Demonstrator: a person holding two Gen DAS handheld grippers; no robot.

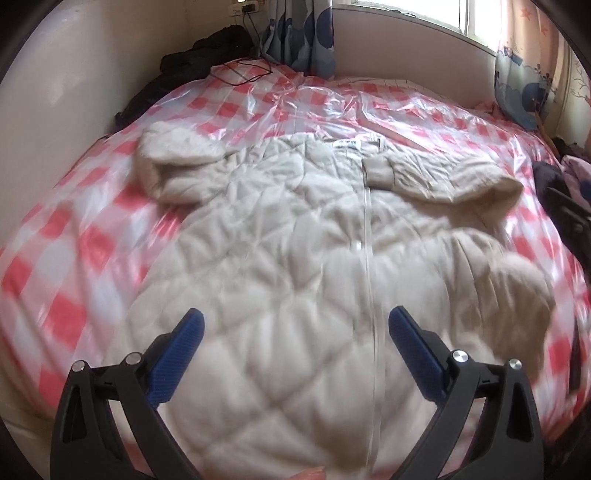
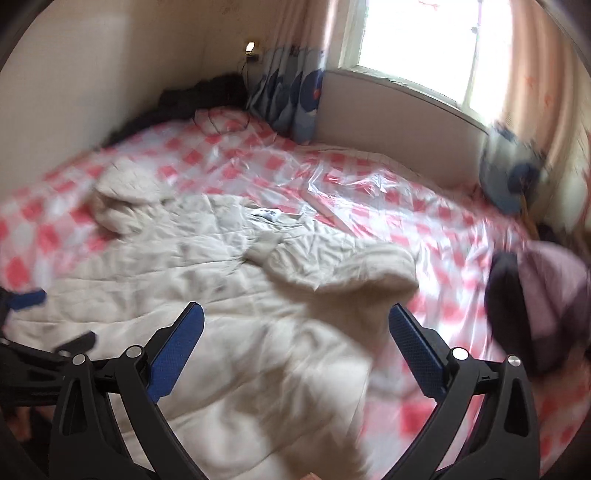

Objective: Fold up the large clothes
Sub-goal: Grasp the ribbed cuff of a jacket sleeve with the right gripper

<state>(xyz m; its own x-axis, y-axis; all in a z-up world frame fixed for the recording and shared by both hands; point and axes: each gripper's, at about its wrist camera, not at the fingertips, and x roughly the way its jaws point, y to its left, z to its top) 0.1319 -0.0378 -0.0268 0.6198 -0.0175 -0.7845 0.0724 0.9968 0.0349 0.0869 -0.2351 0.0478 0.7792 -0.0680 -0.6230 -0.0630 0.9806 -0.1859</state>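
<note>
Both grippers hung wide open over the spread coat, holding nothing.

The quilted coat (image 1: 295, 229) filled the frame's centre on the checkered bed cover (image 1: 66, 229), its zip running bottom to top. The left gripper (image 1: 295, 328) hovered above the hem; the right gripper (image 2: 295, 325), though blurred, seemed nearer the right-hand sleeve (image 2: 351, 266).

A quilted coat (image 1: 295, 240) lies spread flat on the bed (image 1: 74, 258), collar toward the far wall under the window (image 1: 465, 14). Its two sleeves are folded inward across the chest, one on each side. A heap of clothes (image 1: 207, 51) sits in the far left corner of the bed against the wall. Curtains (image 1: 299, 33) hang behind the bed, left and right of the window. More garments (image 2: 543, 295) lie at the bed's right edge.
</note>
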